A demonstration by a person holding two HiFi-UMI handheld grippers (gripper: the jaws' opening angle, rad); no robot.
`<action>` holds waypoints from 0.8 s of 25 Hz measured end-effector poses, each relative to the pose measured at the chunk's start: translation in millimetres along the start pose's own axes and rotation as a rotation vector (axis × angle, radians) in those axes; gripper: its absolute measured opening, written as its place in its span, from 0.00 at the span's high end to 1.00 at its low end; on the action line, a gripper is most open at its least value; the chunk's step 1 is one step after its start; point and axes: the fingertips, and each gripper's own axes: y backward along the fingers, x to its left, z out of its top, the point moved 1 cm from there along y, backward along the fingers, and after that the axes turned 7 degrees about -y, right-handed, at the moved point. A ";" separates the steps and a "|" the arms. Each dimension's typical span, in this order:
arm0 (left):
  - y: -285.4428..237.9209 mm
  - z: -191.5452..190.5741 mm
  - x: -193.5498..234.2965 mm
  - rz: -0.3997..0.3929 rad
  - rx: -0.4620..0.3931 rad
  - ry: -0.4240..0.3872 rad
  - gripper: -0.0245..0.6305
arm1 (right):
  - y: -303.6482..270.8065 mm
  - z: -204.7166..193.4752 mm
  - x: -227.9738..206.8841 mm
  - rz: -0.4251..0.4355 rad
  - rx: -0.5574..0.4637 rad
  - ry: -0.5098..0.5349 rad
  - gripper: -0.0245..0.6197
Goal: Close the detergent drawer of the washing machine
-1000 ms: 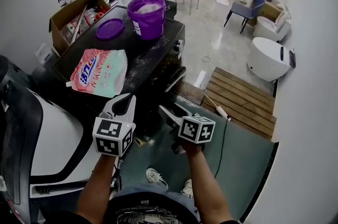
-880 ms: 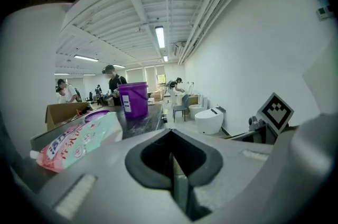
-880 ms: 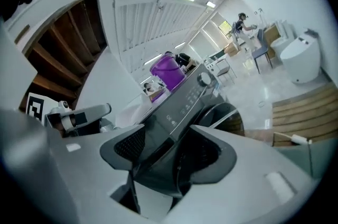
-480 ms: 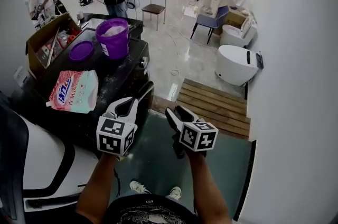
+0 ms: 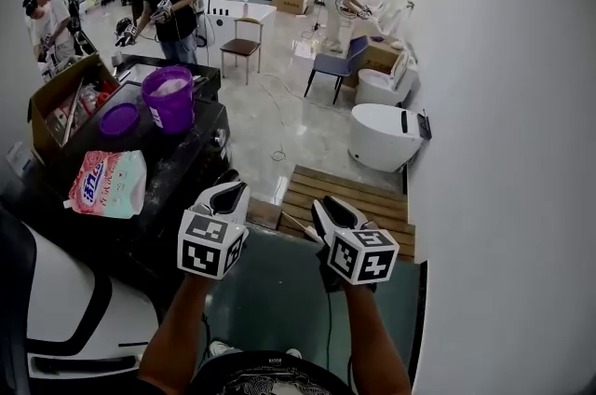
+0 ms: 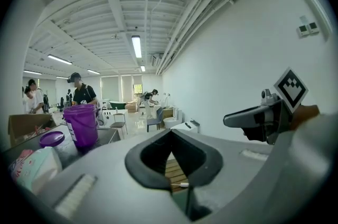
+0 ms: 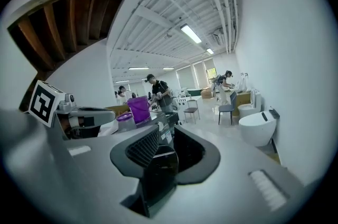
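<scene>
Left claw: the left claw (image 5: 226, 188) is held up in the air, its 2 jaws pressed together at the tips with only a hollow between them. Nothing is pinched.
Right claw: the right claw (image 5: 328, 205) hangs just beside it at the same level, its jaws likewise together and empty.
Contact: neither claw touches anything. Both point out into the room, above a green floor mat (image 5: 279, 281).
Detergent drawer: no view shows a drawer I can pick out. It probably sits on a machine front to the left of and below the left claw. That could be the dark unit or the white curved body (image 5: 65, 309) nearer the person, and I cannot tell which is the washing machine.
Tabletop: the dark tabletop (image 5: 182, 162) to the left of the left claw carries a purple bucket (image 5: 169, 100), a purple lid (image 5: 118, 118) and a pink detergent bag (image 5: 105, 183). All 3 are well apart from both claws.
Progress: with both claws raised, empty and away from any machine front, the push is either already made or not yet begun. The pictures do not settle which.
Left to do: if the drawer is out, 1 claw must come down to its face and press it flush.
Hidden: the machine fronts face away from the head camera, and both claw views look across the room rather than at a drawer.
</scene>
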 end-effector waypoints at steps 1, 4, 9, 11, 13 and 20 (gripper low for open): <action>-1.4 4.6 -4.6 -0.003 -0.006 -0.005 0.96 | 6.4 5.9 -3.0 -0.007 -0.010 0.011 0.79; -4.2 14.5 -16.6 -0.011 -0.018 -0.013 0.96 | 22.9 19.2 -10.9 -0.025 -0.031 0.042 0.81; -3.5 27.9 -30.8 -0.007 -0.022 -0.026 0.96 | 47.0 38.0 -20.4 -0.044 -0.064 0.081 0.89; -2.0 29.8 -34.5 -0.001 -0.021 -0.027 0.96 | 53.3 40.5 -22.4 -0.043 -0.067 0.091 0.93; -0.8 30.5 -37.6 0.002 -0.022 -0.030 0.96 | 57.1 41.1 -24.0 -0.044 -0.068 0.102 0.93; 7.8 26.3 -33.6 0.034 -0.012 -0.029 0.96 | 61.6 46.2 -22.0 -0.050 -0.089 0.142 0.93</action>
